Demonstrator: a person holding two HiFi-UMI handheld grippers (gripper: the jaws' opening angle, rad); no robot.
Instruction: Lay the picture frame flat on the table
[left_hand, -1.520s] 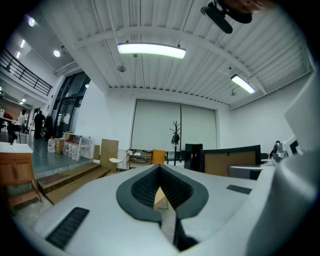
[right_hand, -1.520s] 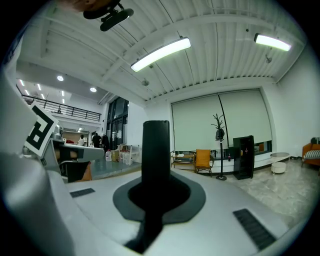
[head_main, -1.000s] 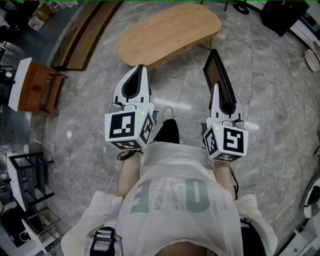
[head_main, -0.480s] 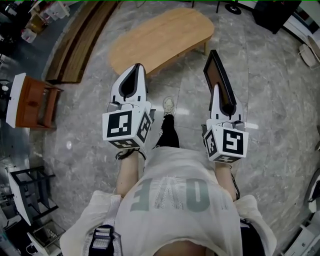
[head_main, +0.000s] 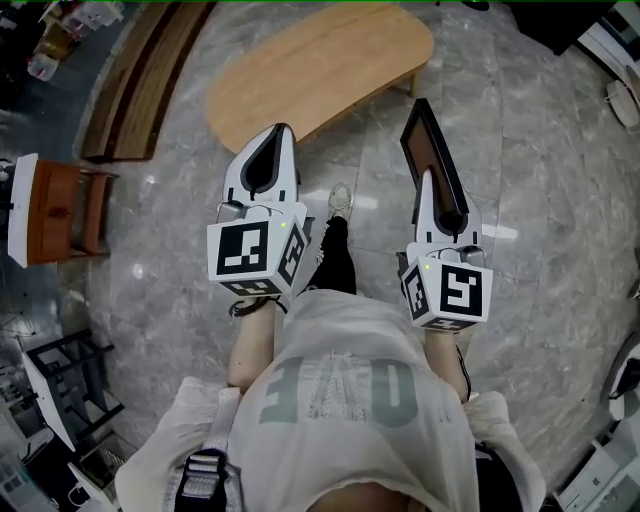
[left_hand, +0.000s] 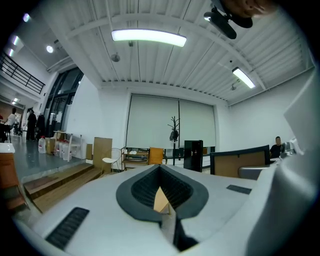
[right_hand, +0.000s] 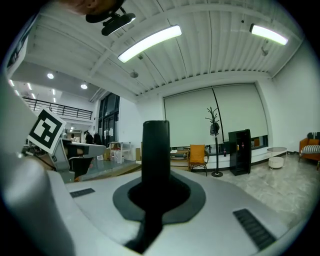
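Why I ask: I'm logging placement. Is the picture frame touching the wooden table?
Apart. The head view shows the picture frame clamped in the right gripper, held above the floor, with bare floor visible between it and the wooden table.

Table (head_main: 310, 70): pale wood, smooth, satin. Floor (head_main: 540, 180): grey marbled stone, glossy. Picture frame (head_main: 437, 150): matt black rim, brown board face.
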